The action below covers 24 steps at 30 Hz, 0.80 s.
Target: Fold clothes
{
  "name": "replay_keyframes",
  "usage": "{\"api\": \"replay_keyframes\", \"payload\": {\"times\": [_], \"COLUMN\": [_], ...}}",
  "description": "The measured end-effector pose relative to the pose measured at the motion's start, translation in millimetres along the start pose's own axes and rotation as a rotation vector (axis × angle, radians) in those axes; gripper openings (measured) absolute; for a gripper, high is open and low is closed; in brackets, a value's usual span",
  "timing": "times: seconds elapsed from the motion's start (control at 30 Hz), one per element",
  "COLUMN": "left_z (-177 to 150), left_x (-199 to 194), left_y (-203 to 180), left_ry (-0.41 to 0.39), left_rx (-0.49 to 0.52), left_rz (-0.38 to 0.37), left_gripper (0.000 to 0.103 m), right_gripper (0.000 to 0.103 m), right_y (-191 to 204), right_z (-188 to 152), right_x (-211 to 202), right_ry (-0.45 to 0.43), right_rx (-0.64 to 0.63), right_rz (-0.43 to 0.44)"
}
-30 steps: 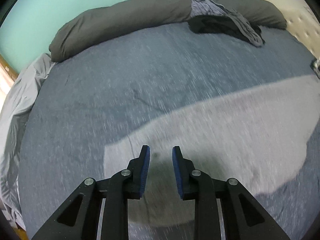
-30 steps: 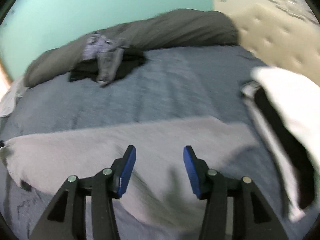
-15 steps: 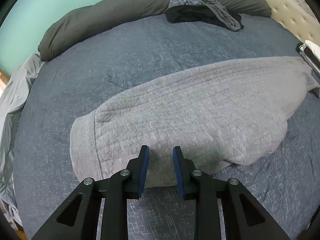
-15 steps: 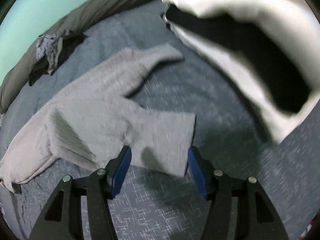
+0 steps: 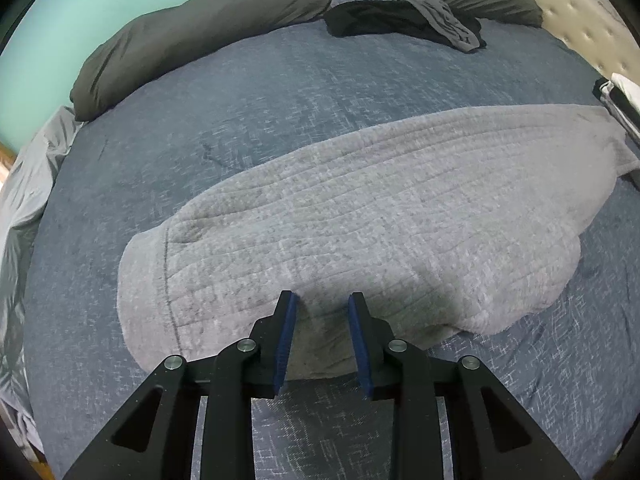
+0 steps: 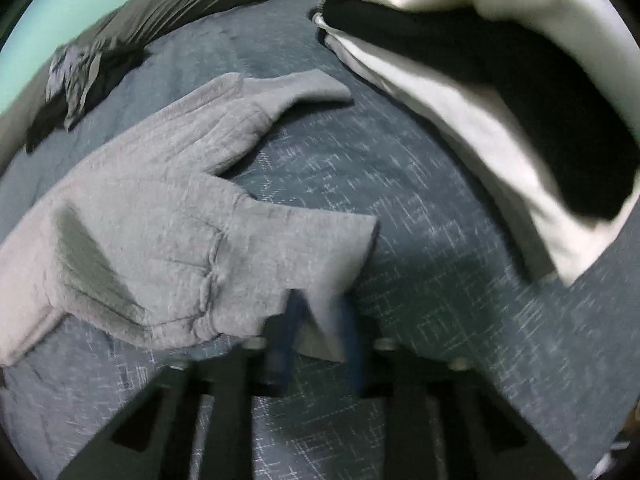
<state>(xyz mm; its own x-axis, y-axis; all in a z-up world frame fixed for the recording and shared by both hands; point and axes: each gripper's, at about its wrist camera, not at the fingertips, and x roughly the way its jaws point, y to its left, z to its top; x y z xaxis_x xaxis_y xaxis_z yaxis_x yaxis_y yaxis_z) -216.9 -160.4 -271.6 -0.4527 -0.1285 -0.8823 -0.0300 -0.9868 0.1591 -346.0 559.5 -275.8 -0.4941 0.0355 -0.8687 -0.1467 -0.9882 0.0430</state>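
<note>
Sweater point(image 6: 160, 216) cuff sits between blurred right gripper point(image 6: 320, 320) fingers, grip unclear; left gripper point(image 5: 322, 322) part-open, empty.

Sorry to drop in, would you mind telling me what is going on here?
A person with a gripper in each hand is folding a grey sweater laid out on a bed. The left gripper is open over the sweater's near edge, holding nothing. The right gripper is at a sleeve cuff, but blur hides whether it has closed on it. Folded white and black clothes are stacked to the right, and more unfolded clothes wait by the pillow.
</note>
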Motion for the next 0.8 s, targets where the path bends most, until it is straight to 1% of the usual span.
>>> {"api": "replay_keyframes", "payload": {"times": [0.17,0.3,0.43,0.5,0.6,0.7,0.77,0.8], "left_z": [0,1,1,2,2,2,1,1], "left_x": [3,6,8,7,9,11,12,11], "left_y": [-1,2,-1,-2,-2,-3,-6,-7], "left_ry": [0.001,0.008,0.014,0.014,0.014,0.019,0.020,0.018], "left_rx": [0.014,-0.004,-0.001,-0.002,-0.016,-0.009,0.002,0.007], "left_rz": [0.001,-0.003,0.004,0.008,0.007,0.012,0.017,0.020], "left_gripper": [0.030,0.030,0.030,0.030,0.030,0.030,0.030,0.030], "right_gripper": [0.007,0.007,0.007,0.007,0.007,0.007,0.007,0.007], "right_y": [16,30,44,50,56,52,50,48], "right_z": [8,42,82,101,128,137,140,141], "right_x": [-24,-59,-73,-70,-53,-35,-25,-22], "right_ry": [-0.092,-0.233,-0.322,-0.340,-0.328,-0.307,-0.307,-0.322], "right_rx": [-0.087,-0.182,-0.219,-0.232,-0.235,-0.232,-0.229,-0.223], "right_rz": [-0.030,-0.079,-0.122,-0.135,-0.160,-0.178,-0.197,-0.205]}}
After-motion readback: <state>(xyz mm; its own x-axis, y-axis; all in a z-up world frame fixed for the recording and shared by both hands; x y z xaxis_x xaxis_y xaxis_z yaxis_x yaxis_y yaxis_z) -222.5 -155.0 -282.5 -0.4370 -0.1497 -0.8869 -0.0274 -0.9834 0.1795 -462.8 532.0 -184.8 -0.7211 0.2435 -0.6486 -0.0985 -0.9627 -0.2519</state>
